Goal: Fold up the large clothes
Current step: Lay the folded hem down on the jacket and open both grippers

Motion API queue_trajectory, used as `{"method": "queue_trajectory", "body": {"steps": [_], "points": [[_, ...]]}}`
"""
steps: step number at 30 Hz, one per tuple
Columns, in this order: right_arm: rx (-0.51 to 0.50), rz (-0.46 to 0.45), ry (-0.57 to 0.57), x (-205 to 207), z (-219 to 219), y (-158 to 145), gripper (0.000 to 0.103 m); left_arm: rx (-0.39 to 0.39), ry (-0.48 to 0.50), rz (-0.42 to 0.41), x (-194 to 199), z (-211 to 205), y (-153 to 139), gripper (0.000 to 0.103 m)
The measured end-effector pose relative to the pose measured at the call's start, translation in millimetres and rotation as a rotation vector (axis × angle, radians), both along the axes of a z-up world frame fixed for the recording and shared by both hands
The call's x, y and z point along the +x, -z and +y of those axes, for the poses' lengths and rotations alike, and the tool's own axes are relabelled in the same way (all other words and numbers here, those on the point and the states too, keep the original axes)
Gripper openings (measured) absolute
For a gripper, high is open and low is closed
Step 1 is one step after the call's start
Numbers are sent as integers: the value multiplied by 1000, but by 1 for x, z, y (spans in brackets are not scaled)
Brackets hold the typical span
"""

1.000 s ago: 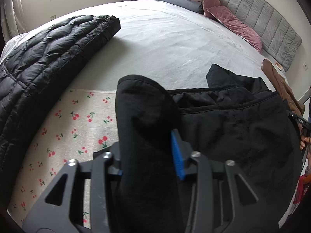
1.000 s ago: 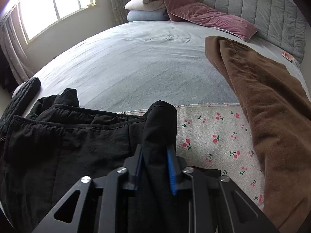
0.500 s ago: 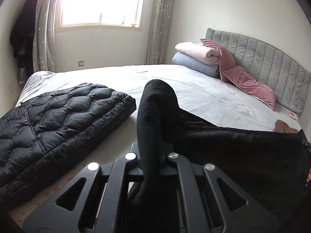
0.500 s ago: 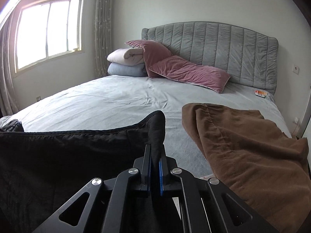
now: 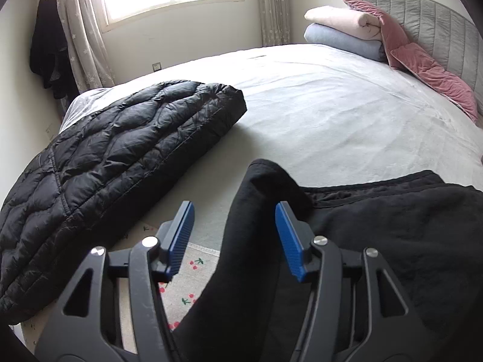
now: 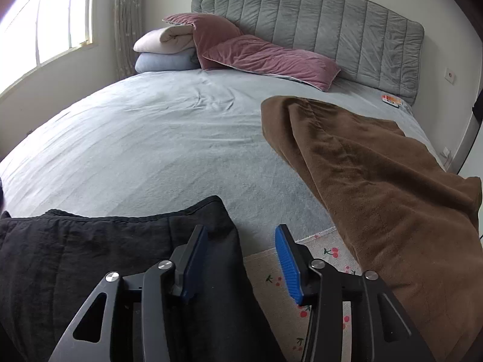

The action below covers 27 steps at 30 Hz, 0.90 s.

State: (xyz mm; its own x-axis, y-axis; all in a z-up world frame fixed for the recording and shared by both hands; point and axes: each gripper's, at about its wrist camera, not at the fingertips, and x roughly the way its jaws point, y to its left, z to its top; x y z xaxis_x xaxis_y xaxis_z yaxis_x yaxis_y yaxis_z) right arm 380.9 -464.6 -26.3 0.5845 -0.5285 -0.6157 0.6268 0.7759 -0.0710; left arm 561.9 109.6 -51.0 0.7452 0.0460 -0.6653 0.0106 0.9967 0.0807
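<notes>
Black garment [image 5: 392,241] between opening jaws, both grippers, pads apart

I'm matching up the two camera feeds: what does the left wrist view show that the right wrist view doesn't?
Only the left wrist view: the black quilted jacket and dark clothes hanging by the curtain. Only the right: the brown garment. Both: the black garment between each gripper's opening jaws, the pink pillow, the folded blankets.
</notes>
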Motion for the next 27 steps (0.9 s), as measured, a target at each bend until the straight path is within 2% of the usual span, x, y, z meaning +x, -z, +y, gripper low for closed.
{"method": "queue_trajectory", "body": {"steps": [2, 3, 4, 6, 7, 8, 10, 12, 13, 14, 15, 16, 18, 19, 20, 21, 22, 23, 24, 27], "points": [[-27, -3, -79, 4, 31, -10, 59, -39, 64, -9, -13, -16, -13, 66], [-19, 1, -130, 13, 50, -15, 61, -79, 116, 1, -20, -30, -17, 73], [7, 4, -187, 22, 69, -15, 62, -132, 174, 22, -26, -45, -19, 77], [90, 15, -313, 46, 111, -12, 64, -224, 269, 73, -32, -78, -16, 79], [124, 26, -373, 57, 131, -7, 64, -232, 304, 90, -31, -95, -10, 80], [144, 40, -427, 68, 149, 0, 64, -201, 317, 112, -28, -110, -2, 80], [116, 103, -463, 86, 171, 16, 65, -140, 309, 159, -14, -121, 17, 80], [88, 122, -459, 91, 162, 26, 71, -154, 266, 188, 3, -95, 30, 80], [115, 112, -450, 88, 145, 27, 76, -118, 222, 190, 13, -77, 34, 80], [143, 94, -435, 83, 125, 28, 85, -33, 172, 187, 23, -58, 39, 80], [165, 84, -405, 75, 101, 29, 87, 55, 118, 190, 32, -36, 45, 80], [160, 93, -334, 68, 77, 30, 87, 95, 56, 205, 38, -12, 50, 80], [78, 180, -150, 50, 25, 37, 87, 15, -38, 247, 45, 39, 54, 81], [97, 190, -92, 38, 1, 40, 87, -10, -100, 256, 46, 60, 54, 81], [169, 162, -35, 22, -23, 40, 87, -17, -128, 261, 46, 73, 54, 81], [208, 134, 18, 9, -39, 38, 86, 11, -163, 257, 44, 82, 51, 80], [179, 145, 83, -3, -48, 34, 86, 62, -207, 248, 41, 87, 47, 77], [150, 154, 113, -13, -50, 28, 86, 78, -212, 237, 35, 88, 42, 77], [154, 138, 104, -22, -48, 20, 86, 52, -180, 220, 27, 87, 34, 77], [134, 84, -13, -42, -5, -7, 87, 23, -66, 152, -10, 61, 7, 77]]}}
